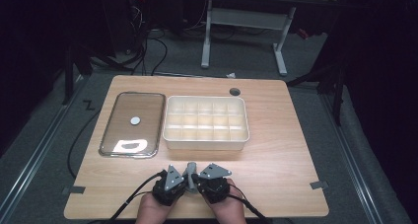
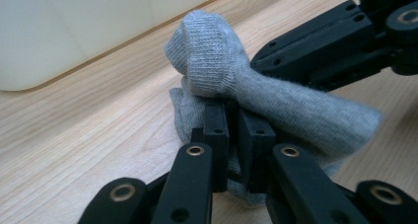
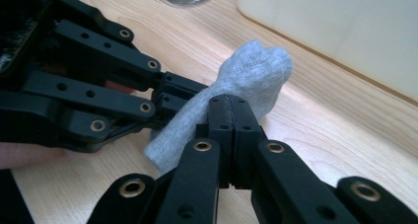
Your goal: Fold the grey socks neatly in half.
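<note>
Black jaws of the left gripper rise from the bottom of the left gripper view, drawn nearly together and pinching a fold of a grey sock. From the upper right of that view the right gripper reaches in and meets the same sock on its far side. In the right gripper view, the right gripper has its 2 jaws pressed flat together, with the sock lying against and behind their tips; whether any cloth is caught between them cannot be told. Its rounded, bunched end points toward the tray, and the left gripper comes in from the left side and clamps the other end.

Seen from the high view, both hands sit side by side at the near edge of the wooden table, about midway along it, with the left gripper, the right gripper and the sock between them. Just beyond, toward the middle of the surface, stands a cream tray divided into 15 compartments. Beside it, nearer the left edge, a clear lid lies flat. Near the far edge sits 1 round cable hole.
</note>
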Demonstrator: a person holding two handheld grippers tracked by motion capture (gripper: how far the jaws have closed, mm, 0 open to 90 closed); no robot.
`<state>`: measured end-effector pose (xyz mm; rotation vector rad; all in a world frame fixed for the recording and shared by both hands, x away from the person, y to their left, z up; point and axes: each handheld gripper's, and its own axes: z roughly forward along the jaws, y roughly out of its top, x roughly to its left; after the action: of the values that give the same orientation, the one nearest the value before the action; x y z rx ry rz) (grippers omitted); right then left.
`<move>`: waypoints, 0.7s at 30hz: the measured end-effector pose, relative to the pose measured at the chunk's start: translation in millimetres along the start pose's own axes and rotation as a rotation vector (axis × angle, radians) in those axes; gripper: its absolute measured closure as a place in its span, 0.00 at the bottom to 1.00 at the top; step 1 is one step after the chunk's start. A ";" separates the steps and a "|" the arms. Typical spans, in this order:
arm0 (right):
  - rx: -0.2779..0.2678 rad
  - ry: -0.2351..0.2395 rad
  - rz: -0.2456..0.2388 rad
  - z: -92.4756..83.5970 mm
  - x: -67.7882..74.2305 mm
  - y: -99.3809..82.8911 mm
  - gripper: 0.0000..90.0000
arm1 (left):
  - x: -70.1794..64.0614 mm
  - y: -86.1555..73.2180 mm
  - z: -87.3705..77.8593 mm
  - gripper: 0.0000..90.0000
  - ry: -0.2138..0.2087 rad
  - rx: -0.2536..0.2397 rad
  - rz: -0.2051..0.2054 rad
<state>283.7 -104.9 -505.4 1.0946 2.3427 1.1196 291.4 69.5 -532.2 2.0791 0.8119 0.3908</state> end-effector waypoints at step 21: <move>0.004 -0.031 0.050 -6.5 -15.3 -12.7 0.97 | 36.6 -8.6 -30.4 0.91 -0.045 0.038 -0.089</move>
<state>283.7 -124.9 -511.5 1.1697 2.3067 1.1077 298.7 116.1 -521.7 2.0710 0.8876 0.2814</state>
